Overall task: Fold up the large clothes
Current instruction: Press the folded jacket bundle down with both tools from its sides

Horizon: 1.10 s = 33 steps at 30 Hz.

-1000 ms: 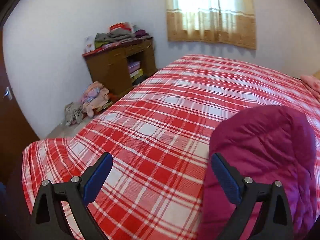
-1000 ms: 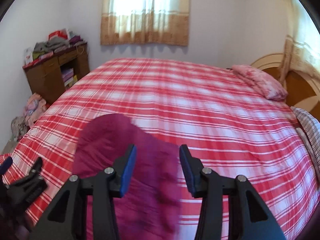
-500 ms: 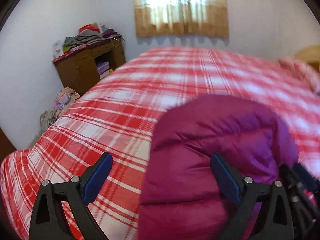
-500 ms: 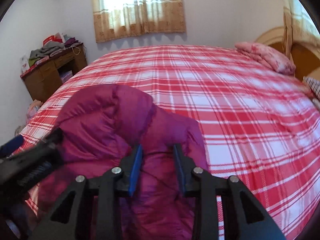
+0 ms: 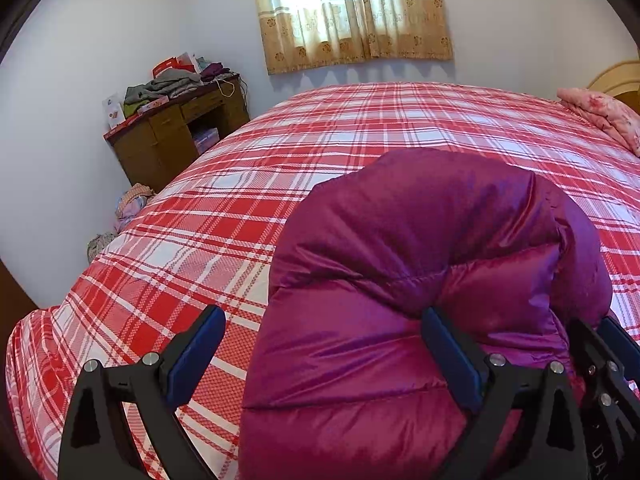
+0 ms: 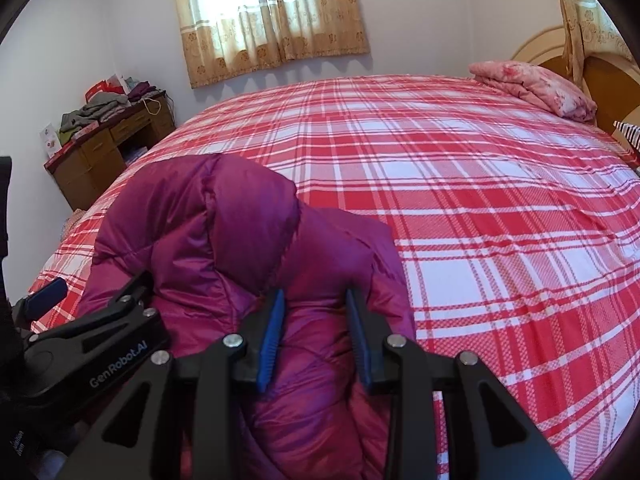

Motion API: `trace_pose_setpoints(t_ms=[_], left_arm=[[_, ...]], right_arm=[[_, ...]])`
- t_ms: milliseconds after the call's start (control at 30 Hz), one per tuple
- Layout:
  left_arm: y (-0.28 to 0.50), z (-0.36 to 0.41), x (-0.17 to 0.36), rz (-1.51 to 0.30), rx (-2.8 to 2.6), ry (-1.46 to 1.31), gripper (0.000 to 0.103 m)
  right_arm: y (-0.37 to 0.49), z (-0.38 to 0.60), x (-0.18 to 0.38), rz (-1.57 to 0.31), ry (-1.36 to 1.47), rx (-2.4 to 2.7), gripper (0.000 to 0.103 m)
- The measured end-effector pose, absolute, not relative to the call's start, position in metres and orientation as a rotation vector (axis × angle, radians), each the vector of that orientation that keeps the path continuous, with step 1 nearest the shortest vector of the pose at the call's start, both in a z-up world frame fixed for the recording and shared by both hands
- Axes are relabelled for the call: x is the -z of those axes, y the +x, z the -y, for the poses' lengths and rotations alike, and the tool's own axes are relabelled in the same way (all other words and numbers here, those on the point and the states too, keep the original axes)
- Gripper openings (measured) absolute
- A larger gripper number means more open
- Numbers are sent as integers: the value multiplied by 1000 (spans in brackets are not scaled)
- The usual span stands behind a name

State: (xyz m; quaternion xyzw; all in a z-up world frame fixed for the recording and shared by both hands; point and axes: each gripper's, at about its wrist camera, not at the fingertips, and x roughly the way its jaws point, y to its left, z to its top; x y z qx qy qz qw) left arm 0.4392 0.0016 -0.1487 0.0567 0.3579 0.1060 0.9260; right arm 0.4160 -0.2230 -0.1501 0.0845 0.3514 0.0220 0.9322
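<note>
- My right gripper (image 6: 314, 338) has just been closing, jaws pinching the magenta puffer jacket (image 6: 240, 240).
- My left gripper (image 5: 320, 354) is spread wide: close it on the jacket's nine o'clock edge before laying it on the bed (image 6: 480, 180).

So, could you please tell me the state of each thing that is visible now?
purple jacket: bunched up on the plaid bedspread.
right gripper: jaws have just been closing, shut on a jacket fold.
left gripper: open, the jacket's edge between its fingers.
plaid bedspread: spread flat.
curtain: drawn shut.
pink blanket: folded, lying at the far end.
desk: piled with clothes.
</note>
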Motion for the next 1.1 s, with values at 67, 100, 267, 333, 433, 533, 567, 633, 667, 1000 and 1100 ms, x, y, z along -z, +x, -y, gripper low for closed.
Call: trace_pose_setpoints(t_ms=[67, 100, 267, 333, 433, 533, 567, 633, 667, 1000, 1100], left_arm=[[439, -3, 150, -735, -215, 109, 99], [440, -4, 151, -736, -212, 104, 99], [441, -9, 156, -750, -192, 64, 99], [443, -10, 157, -757, -189, 59, 100], [444, -9, 160, -765, -190, 61, 100], [445, -10, 161, -771, -191, 61, 101], [446, -10, 162, -774, -192, 62, 102], [447, -10, 163, -780, -194, 65, 102], [448, -9, 164, -784, -194, 69, 102], [450, -6, 167, -798, -193, 76, 102], [451, -6, 168, -802, -193, 79, 102]], right_arm=[[417, 223, 151, -722, 175, -44, 35], [417, 222, 152, -722, 175, -44, 35], [419, 223, 157, -729, 181, -46, 35], [420, 223, 159, -734, 185, -47, 35], [422, 223, 161, -744, 191, -49, 35], [423, 223, 163, -751, 196, -52, 35], [423, 223, 164, -754, 197, -52, 35], [424, 223, 166, -759, 196, -52, 35], [425, 223, 166, -761, 194, -51, 35], [428, 221, 170, -775, 193, -49, 35], [428, 221, 171, -778, 191, -47, 35]])
